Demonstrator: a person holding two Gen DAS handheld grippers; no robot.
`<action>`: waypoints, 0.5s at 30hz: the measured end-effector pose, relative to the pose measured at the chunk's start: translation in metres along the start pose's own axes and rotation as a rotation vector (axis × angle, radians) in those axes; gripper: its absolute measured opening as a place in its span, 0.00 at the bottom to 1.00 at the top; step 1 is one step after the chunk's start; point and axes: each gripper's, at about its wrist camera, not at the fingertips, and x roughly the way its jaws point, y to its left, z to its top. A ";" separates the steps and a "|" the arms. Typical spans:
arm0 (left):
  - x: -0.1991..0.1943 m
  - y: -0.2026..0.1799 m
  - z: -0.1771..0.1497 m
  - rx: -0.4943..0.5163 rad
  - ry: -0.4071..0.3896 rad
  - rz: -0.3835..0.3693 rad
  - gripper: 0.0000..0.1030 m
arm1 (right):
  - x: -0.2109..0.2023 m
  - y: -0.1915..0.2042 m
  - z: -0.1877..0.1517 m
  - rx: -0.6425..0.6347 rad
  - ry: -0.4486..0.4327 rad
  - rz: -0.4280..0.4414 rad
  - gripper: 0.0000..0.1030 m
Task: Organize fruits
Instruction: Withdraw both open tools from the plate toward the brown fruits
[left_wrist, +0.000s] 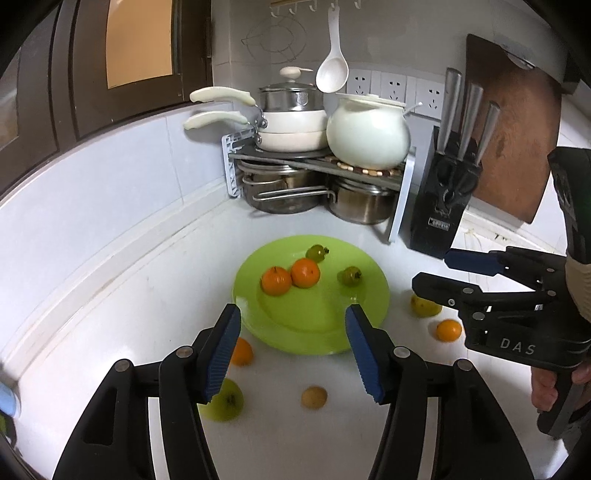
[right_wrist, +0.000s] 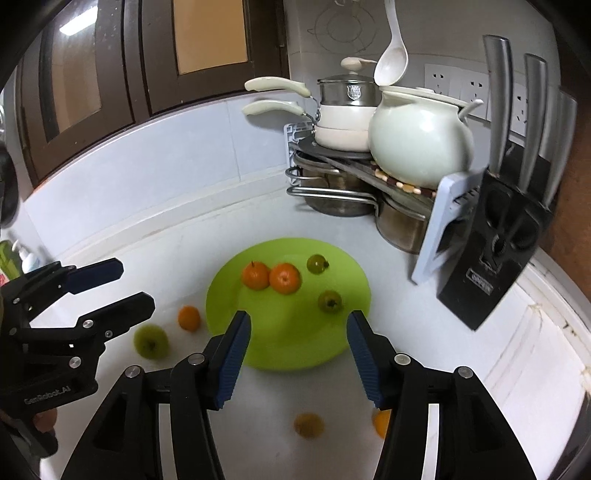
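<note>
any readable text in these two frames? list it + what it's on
"DAS": side of the right gripper.
"GenRobot.AI": side of the left gripper.
Knife block label: blurred, unreadable.
Steel pot crest badge: too small to read.

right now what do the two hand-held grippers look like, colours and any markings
Both are matte black plastic with silver rivets and two fingers faced with ribbed blue pads. The right hand-held gripper bears white "DAS" lettering on its body; the left hand-held gripper reads "GenRobot.AI". No cables show.
</note>
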 end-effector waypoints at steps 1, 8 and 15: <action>-0.002 -0.002 -0.003 0.002 -0.001 0.003 0.57 | -0.002 0.000 -0.004 0.004 0.004 0.001 0.53; -0.008 -0.009 -0.023 0.011 0.015 -0.002 0.59 | -0.009 0.000 -0.023 0.013 0.024 -0.004 0.53; -0.010 -0.012 -0.037 0.022 0.011 0.011 0.59 | -0.013 0.003 -0.040 0.003 0.038 -0.025 0.53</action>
